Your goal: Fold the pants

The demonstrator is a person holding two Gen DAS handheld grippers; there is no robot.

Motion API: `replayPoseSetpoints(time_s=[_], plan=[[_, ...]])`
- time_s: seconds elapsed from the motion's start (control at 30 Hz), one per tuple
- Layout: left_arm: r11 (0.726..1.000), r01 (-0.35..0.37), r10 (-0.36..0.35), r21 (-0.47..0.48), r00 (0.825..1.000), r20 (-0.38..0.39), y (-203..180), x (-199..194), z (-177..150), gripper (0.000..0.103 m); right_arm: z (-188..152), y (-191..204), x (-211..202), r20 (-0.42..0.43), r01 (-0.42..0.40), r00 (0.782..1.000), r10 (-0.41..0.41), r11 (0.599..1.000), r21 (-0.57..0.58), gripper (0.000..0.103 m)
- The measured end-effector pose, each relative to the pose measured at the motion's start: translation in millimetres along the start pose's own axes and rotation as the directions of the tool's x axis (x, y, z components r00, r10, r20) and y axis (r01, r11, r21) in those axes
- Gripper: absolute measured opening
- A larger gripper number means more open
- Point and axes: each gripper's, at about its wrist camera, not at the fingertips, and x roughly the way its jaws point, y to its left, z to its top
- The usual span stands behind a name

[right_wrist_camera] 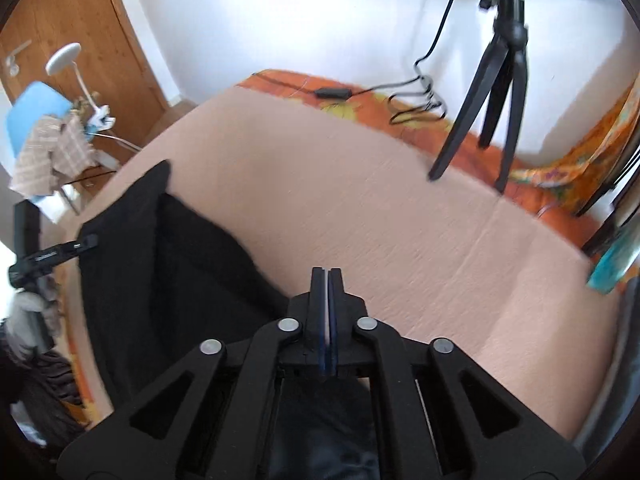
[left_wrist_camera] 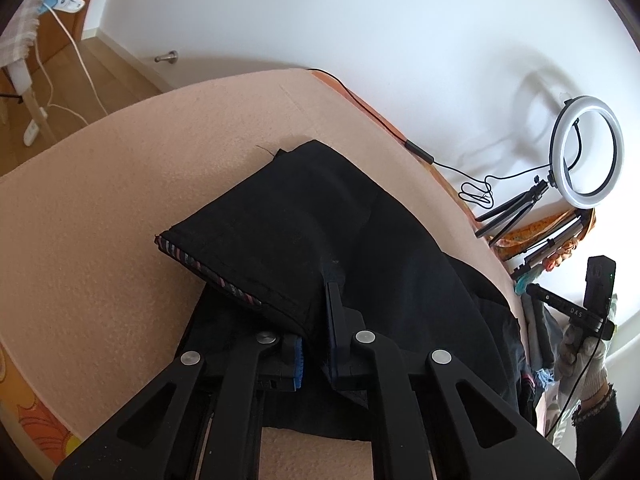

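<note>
Black pants [left_wrist_camera: 320,232] lie on a peach cloth-covered surface [left_wrist_camera: 120,200]. In the left wrist view my left gripper [left_wrist_camera: 318,312] is shut on a fold of the pants and holds a lifted flap whose hem shows a striped inner band [left_wrist_camera: 208,270]. The fabric hides the left fingertip. In the right wrist view my right gripper [right_wrist_camera: 327,280] is shut with nothing between its fingers, above the peach surface [right_wrist_camera: 400,220]. The pants [right_wrist_camera: 168,264] lie to its left and below it. The other gripper [right_wrist_camera: 44,256] shows at the left edge.
A ring light on a tripod [left_wrist_camera: 586,152] and its cable stand at the right by the white wall. A black tripod [right_wrist_camera: 492,92] stands on the orange patterned sheet [right_wrist_camera: 480,148]. A chair with a checked cloth [right_wrist_camera: 48,140] is at the left. My right hand-held gripper [left_wrist_camera: 588,308] shows at right.
</note>
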Motion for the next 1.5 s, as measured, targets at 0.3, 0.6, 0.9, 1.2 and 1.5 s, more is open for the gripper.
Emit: replayPoseSetpoints(time_s=[0.3, 0.6, 0.9, 1.2, 1.5], plan=[[1.000, -0.009, 0.008, 0.010, 1.000, 0.011, -2.5, -0.8, -0.9, 0.007, -42.3, 19.1, 28.9, -0.092, -0.052, 0.995, 0.047, 0.997, -0.055, 0.048], [1.000, -0.017, 0.015, 0.026, 0.998, 0.054, -6.3, -9.2, -1.4, 0.005, -26.2, 35.8, 9.2, -0.032, 0.078, 0.996, -0.086, 0.979, -0.186, 0.004], [0.999, -0.019, 0.020, 0.030, 1.000, -0.004, -3.9, 3.4, -13.0, 0.005, 1.7, -0.5, 33.7, -0.060, 0.132, 0.988, -0.145, 0.975, -0.177, 0.005], [0.999, -0.035, 0.035, 0.007, 0.999, 0.006, -1.0, -2.6, -10.4, 0.005, -7.5, -2.0, 3.2, -0.001, 0.159, 0.987, -0.160, 0.984, -0.080, 0.023], [0.985, -0.125, 0.116, 0.122, 0.990, 0.077, -19.0, -24.8, -16.4, 0.015, -73.4, -5.8, -111.1, 0.137, 0.231, 0.960, -0.245, 0.966, 0.112, 0.047]])
